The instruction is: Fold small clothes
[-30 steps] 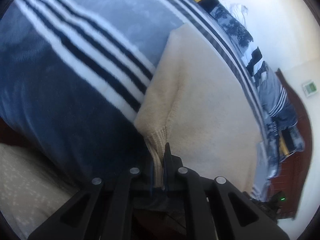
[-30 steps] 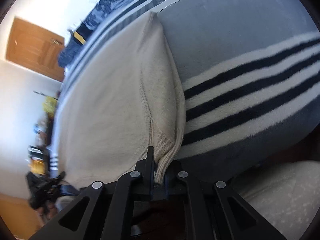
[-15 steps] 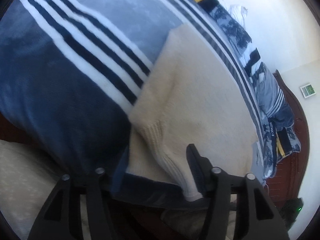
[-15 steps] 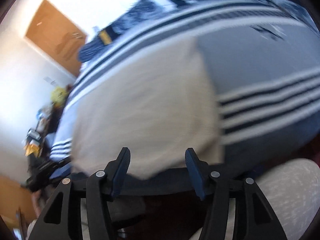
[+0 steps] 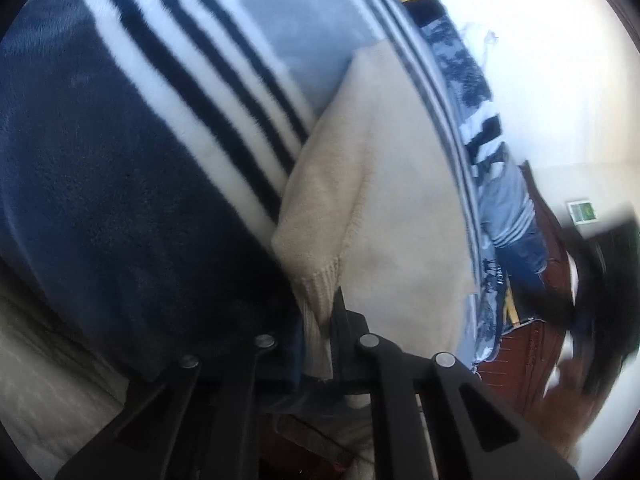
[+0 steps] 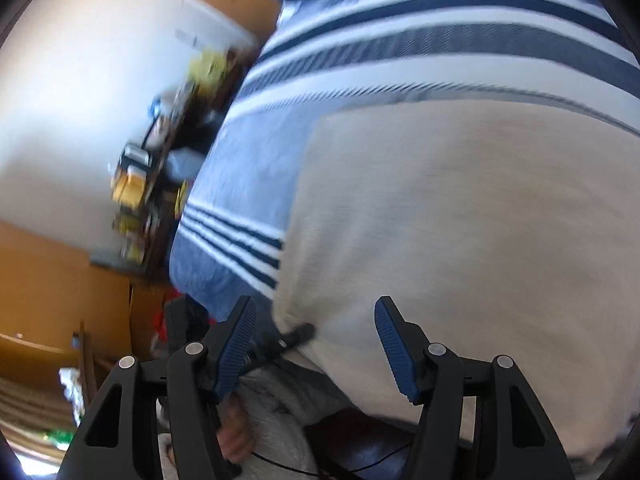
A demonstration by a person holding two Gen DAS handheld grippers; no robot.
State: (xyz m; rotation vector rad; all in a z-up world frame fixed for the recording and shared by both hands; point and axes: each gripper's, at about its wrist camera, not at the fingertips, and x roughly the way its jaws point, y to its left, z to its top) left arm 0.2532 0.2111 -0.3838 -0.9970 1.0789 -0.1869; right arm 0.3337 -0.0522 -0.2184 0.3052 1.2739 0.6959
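Striped blanket (image 5: 132, 184) lies under the sweater (image 5: 400, 208); left tongs (image 5: 320, 320) again pinch its cuff (image 5: 316, 280); right tongs (image 6: 316, 344) let go, opening wide, empty.

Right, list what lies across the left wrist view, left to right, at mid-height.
Dark blue blanket → its white and navy stripes → cream sweater → grey-striped blanket edge → patterned bedding → white wall.

No readable text anywhere. Small dark lettering on patterned blue bedding (image 5: 491, 276) at bed edge, left wrist view, too blurred to make out. Wall panel (image 5: 582, 212) has green display, no legible chars. Right wrist view motion-blurred, nothing legible.
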